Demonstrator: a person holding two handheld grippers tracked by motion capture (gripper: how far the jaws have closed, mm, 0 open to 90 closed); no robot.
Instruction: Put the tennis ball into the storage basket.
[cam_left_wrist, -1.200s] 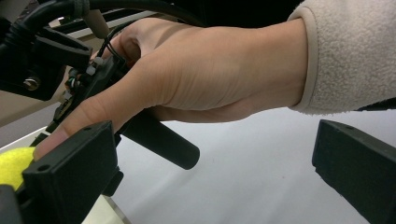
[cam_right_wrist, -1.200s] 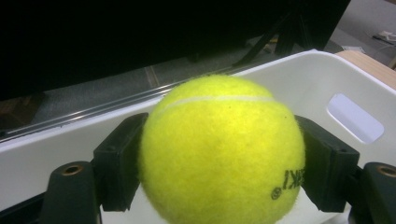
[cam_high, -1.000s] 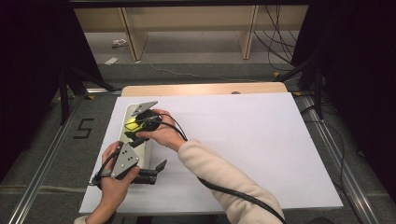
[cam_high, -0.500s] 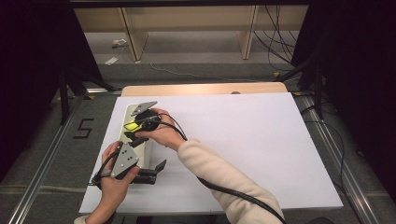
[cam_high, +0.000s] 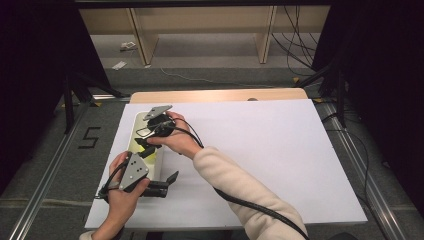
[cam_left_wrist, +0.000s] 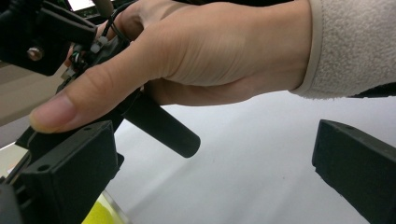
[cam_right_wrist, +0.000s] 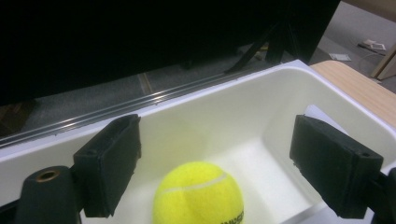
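Ball: I see the tennis ball (cam_right_wrist: 198, 193) at lower centre of the right gripper view, resting on the floor of the white tub (cam_right_wrist: 261, 88); in the high view a yellow patch shows in the tub (cam_high: 131, 131) at left of centre
Right gripper: my right gripper (cam_right_wrist: 224, 163) hangs over the tub, jaws spread wide to either side of the ball, touching nothing; in the high view it sits at (cam_high: 142, 145)
Left gripper: my left gripper (cam_high: 167, 182), lower left of the high view, lies low over the white table (cam_high: 280, 150), jaws wide apart and empty
Handling: I judge the ball light, springy and felt-covered, so grippy yet prone to roll; best pinched across its widest girth
Orientation: round, so no long axis; its white seam curves across the top, black lettering faces the lower edge
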